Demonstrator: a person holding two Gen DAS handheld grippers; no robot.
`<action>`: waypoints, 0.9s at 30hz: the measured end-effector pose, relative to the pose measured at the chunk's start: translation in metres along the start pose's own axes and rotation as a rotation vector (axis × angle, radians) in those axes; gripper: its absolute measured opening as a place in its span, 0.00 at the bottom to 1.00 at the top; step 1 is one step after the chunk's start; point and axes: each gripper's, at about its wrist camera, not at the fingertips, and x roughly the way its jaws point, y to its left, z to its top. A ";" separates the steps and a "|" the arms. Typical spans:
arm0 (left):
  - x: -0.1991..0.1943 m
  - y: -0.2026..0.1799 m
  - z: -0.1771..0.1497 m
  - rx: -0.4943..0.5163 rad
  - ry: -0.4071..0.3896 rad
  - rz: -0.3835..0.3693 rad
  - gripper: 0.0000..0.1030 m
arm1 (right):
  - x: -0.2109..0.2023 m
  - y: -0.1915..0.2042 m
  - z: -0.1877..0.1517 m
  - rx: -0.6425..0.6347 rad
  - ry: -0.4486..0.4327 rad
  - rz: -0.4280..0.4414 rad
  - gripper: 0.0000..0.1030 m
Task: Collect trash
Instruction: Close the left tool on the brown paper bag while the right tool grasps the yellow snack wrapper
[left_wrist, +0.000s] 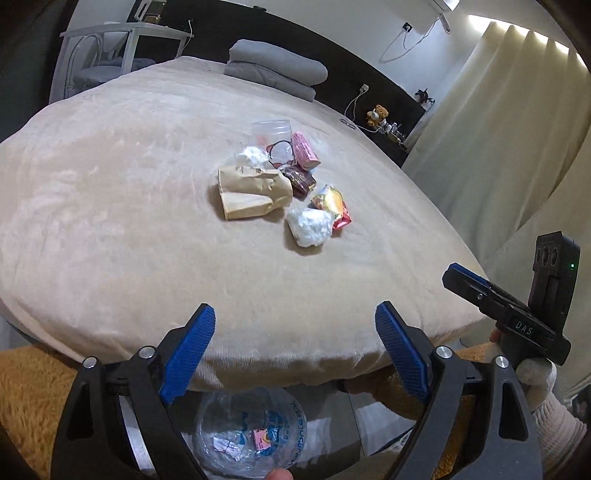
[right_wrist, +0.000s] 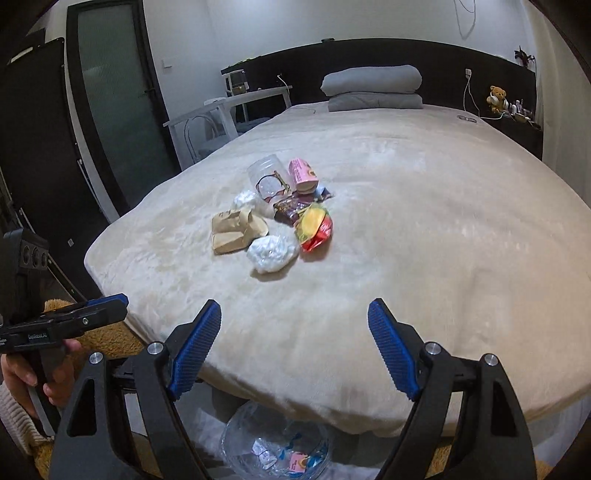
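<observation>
Now I see the trash pile (left_wrist: 280, 181) lying ahead of both grippers, well apart from them, near the middle of the bed (left_wrist: 110, 206). My left gripper (left_wrist: 295, 354) is released, its blue pads spread wide with nothing between them, and the pile lies forward of it and a little to its right. Going from left to right in the pile, there is a brown paper bag (right_wrist: 236, 230) with its long axis about across my view, then a white crumpled plastic wad (right_wrist: 272, 253), which is the nearest piece, then a yellow and red snack wrapper (right_wrist: 314, 227); behind them are a clear cup (right_wrist: 267, 177) and a pink carton (right_wrist: 303, 175). My right gripper (right_wrist: 295, 350) is also released and empty, and the pile lies forward of it, slightly to its left. I judge both hands almost equally near. Below the bed edge stands a clear bag (right_wrist: 275, 441) with printing that I cannot read, probably the collecting bag. On the right gripper's body I read "DAS", and on the left one something like "GenRobot.AI", but it is blurred.
</observation>
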 end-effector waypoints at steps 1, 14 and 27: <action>0.002 0.001 0.007 -0.006 -0.003 -0.001 0.94 | 0.004 -0.004 0.007 0.000 -0.003 -0.002 0.79; 0.063 0.016 0.087 -0.012 0.029 0.068 0.94 | 0.087 -0.028 0.062 0.007 0.092 0.023 0.80; 0.138 0.025 0.123 -0.017 0.166 0.098 0.94 | 0.164 -0.025 0.083 -0.057 0.193 0.020 0.80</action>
